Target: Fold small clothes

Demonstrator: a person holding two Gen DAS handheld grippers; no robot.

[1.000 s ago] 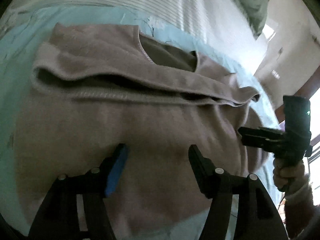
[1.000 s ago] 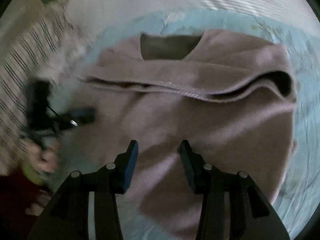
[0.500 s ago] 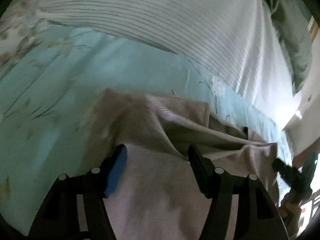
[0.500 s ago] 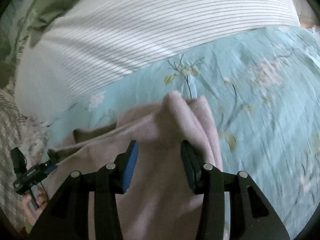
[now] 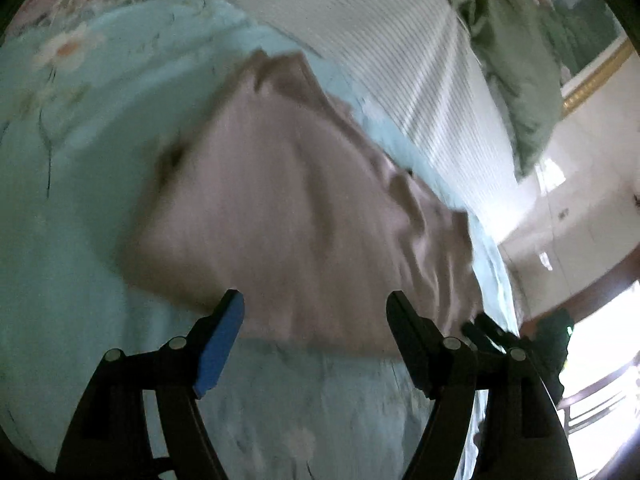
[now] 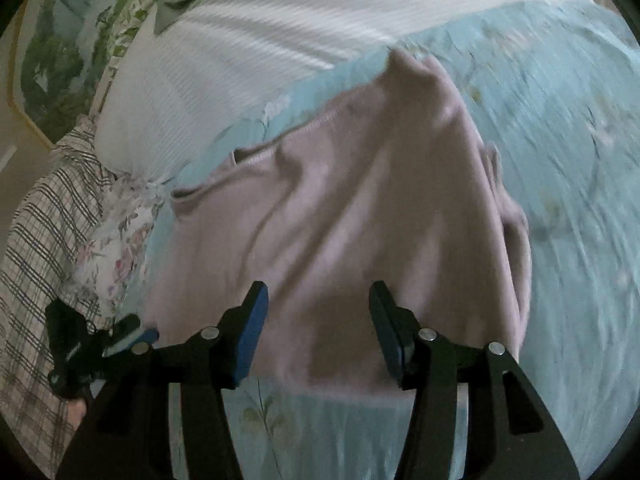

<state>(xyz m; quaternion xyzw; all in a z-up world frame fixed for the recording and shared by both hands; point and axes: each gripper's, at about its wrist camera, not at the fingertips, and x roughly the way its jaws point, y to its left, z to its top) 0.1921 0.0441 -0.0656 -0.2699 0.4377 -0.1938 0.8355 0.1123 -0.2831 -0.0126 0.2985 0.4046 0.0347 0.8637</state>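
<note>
A pinkish-beige knit sweater [image 5: 288, 216] lies folded on a light blue floral bedspread [image 5: 72, 128]. It also shows in the right wrist view [image 6: 360, 208], with its near edge just ahead of the fingers. My left gripper [image 5: 316, 332] is open and empty, over the sweater's near edge. My right gripper [image 6: 316, 328] is open and empty, over the same near edge from the other side. The right gripper shows at the lower right of the left wrist view [image 5: 520, 344], and the left gripper at the lower left of the right wrist view [image 6: 92, 348].
A white striped pillow [image 6: 280, 24] lies behind the sweater. A green pillow [image 5: 516, 60] is at the back. A checked cloth [image 6: 36, 232] and a floral cloth [image 6: 116, 248] lie at the left. A bright window [image 5: 600, 344] is at the right.
Both grippers have pulled back from over the sweater to its near edge. The sweater's lower part now lies folded up over the rest, and the collar opening seen one second ago is mostly covered.
</note>
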